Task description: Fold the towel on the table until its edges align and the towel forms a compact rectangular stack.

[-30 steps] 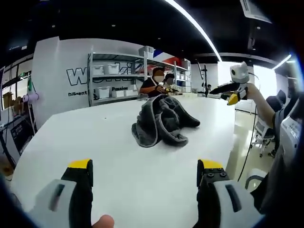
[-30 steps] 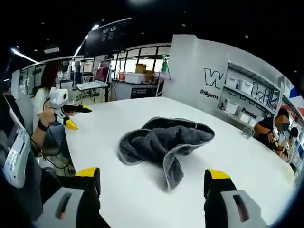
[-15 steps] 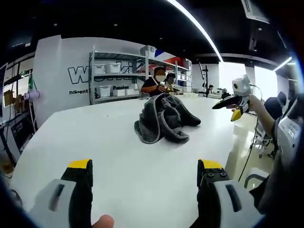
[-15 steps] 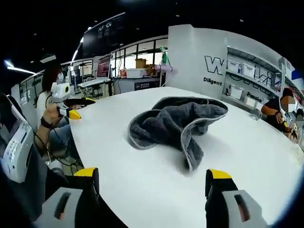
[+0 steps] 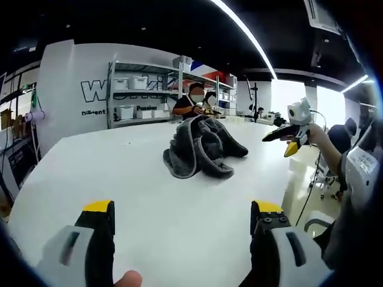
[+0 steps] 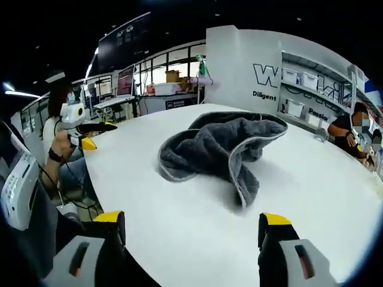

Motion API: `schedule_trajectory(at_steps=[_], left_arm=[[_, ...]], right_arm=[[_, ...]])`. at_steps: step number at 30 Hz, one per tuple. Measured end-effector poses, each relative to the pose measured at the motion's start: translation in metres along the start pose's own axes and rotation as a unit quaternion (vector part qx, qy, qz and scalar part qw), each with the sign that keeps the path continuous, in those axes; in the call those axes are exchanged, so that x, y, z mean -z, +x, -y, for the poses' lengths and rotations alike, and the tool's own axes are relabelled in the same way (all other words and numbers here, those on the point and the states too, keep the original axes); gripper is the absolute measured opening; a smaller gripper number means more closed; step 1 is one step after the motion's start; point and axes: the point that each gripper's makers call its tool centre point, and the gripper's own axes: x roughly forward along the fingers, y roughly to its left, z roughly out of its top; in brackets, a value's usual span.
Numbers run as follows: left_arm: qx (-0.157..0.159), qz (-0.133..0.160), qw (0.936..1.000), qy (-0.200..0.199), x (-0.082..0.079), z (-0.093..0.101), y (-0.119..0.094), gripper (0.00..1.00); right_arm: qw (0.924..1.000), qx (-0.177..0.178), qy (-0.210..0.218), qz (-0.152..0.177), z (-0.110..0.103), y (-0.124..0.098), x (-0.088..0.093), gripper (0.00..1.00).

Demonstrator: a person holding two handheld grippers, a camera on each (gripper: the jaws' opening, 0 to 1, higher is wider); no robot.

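Progress: folding has not begun, by my judgement; every fold is left to do.
Left gripper [image 5: 182, 218]: nearest in the left gripper view, at 6 o'clock; its two yellow-tipped jaws stand wide apart with nothing between them, above bare table, well short of the towel.
Right gripper [image 6: 191, 230]: at 6 o'clock in the right gripper view; jaws likewise spread and empty, near the towel but not touching it. Seen from the left gripper view it hangs at 3 o'clock [image 5: 286, 133], held in a hand beyond the table edge; whether its tips are parted from that side I cannot tell.
Table [image 5: 137, 179]: white, broad, with bare surface between both grippers and the cloth.
Towel [image 6: 218, 149]: grey with a pale border, lying in a crumpled heap around the middle of the table, toward 12 o'clock from the right gripper; one edge trails down toward 5 o'clock of the heap. In the left gripper view it sits at 12 o'clock [image 5: 200, 148], bunched and partly standing up.
Edges: none aligned; no flat layer, no rectangle.
Left to do: spread the heap flat, find corners, fold until a compact stack forms.
Shelves [image 5: 140, 98]: far, at 11 o'clock of the left gripper view, holding white bins.
People [image 5: 192, 103]: seated past the far table edge, behind the towel.
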Motion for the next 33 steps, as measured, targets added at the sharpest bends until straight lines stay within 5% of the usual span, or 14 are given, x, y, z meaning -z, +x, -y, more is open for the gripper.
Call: schedule_trajectory(at_steps=[23, 33], left_arm=[[0.016, -0.020, 0.9997, 0.006, 0.002, 0.004, 0.019, 0.99], [0.072, -0.060, 0.9947, 0.043, 0.006, 0.004, 0.051, 0.91]], right_arm=[[1.0000, 0.004, -0.004, -0.008, 0.003, 0.002, 0.006, 0.93], [0.9999, 0.004, -0.007, -0.006, 0.006, 0.001, 0.008, 0.90]])
